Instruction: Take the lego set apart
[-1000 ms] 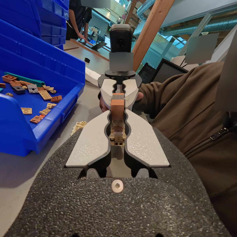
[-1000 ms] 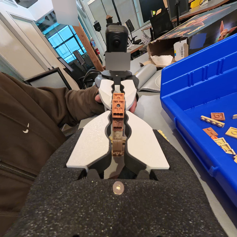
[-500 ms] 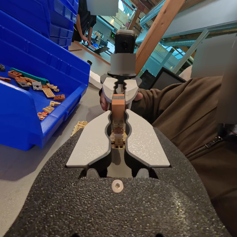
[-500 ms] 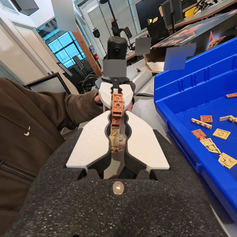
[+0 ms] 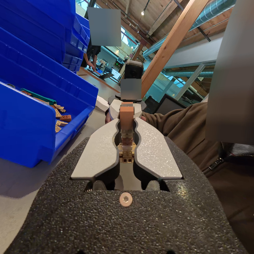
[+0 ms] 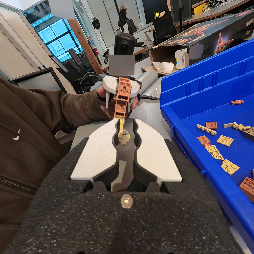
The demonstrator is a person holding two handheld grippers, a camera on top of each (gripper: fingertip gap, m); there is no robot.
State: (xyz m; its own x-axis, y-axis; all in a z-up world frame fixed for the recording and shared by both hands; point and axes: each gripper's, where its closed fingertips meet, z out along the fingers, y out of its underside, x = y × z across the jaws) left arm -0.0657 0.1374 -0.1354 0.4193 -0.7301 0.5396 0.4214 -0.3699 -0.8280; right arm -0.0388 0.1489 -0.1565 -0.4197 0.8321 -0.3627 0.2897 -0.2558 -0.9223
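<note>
The left claw is clenched on a brick assembly. Both its grey fingers press on the sides of this narrow column, which has tan pieces at the near end and an orange-brown block at the far end. The assembly is in the air above the grey bench, between the two claws, which face each other.

The right claw is released. The tan end of the brick assembly lies against one of its fingers, and a clear gap shows to the other finger. In this view the orange underside of the assembly sits between the fingers of the left claw further away, held by a hand in a brown sleeve.

Beside the claws stands a blue bin with loose tan and brown plates on its floor. Behind it are an open booklet and a torn cardboard box. More blue bins are stacked on the far side.
</note>
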